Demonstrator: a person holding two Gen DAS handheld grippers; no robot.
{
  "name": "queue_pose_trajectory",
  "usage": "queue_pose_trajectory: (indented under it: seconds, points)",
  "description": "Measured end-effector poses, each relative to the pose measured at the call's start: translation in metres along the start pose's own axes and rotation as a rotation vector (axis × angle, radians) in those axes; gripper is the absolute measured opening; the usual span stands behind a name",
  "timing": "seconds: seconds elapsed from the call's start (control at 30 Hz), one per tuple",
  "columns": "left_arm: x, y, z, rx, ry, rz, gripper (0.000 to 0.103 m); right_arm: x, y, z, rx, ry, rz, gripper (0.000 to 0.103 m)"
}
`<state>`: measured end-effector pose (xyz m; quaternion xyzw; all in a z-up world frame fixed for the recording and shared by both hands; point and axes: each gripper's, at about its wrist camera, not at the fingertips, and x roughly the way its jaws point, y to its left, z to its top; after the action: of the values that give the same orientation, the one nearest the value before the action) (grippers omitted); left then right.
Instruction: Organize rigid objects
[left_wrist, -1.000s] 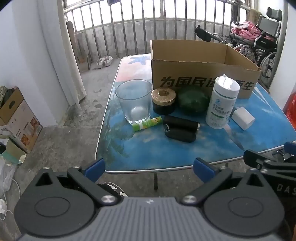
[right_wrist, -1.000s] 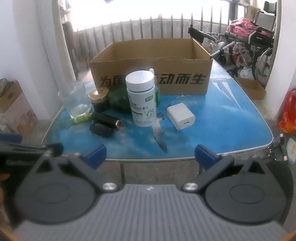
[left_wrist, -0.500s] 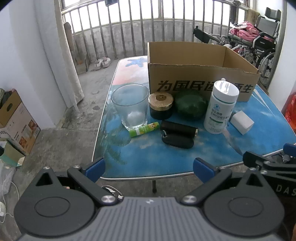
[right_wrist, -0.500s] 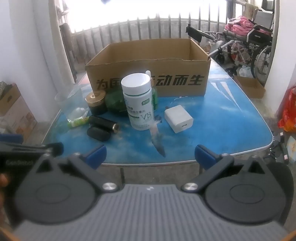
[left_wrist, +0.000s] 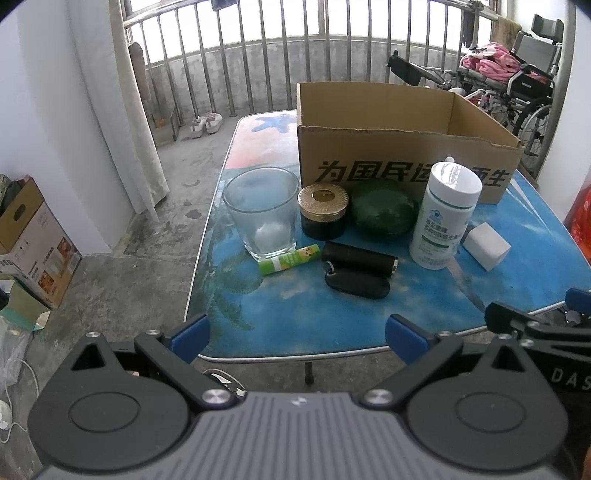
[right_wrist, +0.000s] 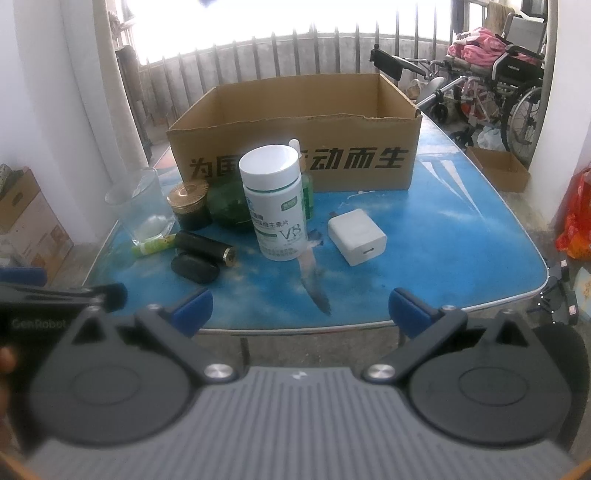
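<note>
While both grippers hover level, fingers (left_wrist: 190, 330) spread, table (left_wrist: 295, 306) ahead.

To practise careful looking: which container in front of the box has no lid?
The clear glass, at the left end of the row: open-topped, while the dark jar has a gold lid and the white bottle a white cap.

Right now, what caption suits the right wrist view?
Open right gripper faces a blue table with a white bottle, charger and cardboard box.

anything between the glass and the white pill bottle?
Yes. In the left wrist view, between the glass and the white pill bottle stand a gold-lidded dark jar and a dark green round object, side by side.
</note>
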<state>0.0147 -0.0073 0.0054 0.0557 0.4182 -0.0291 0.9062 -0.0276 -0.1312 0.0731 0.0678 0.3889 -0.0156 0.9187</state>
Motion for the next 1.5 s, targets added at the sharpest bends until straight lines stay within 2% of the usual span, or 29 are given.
queue_pose_trajectory:
  seconds: [1.5]
  points:
    - [-0.0028, 0.0045, 0.0033, -0.002, -0.007, 0.003, 0.1, -0.0023, 0.004, 0.0045, -0.006, -0.008, -0.005, 0.102]
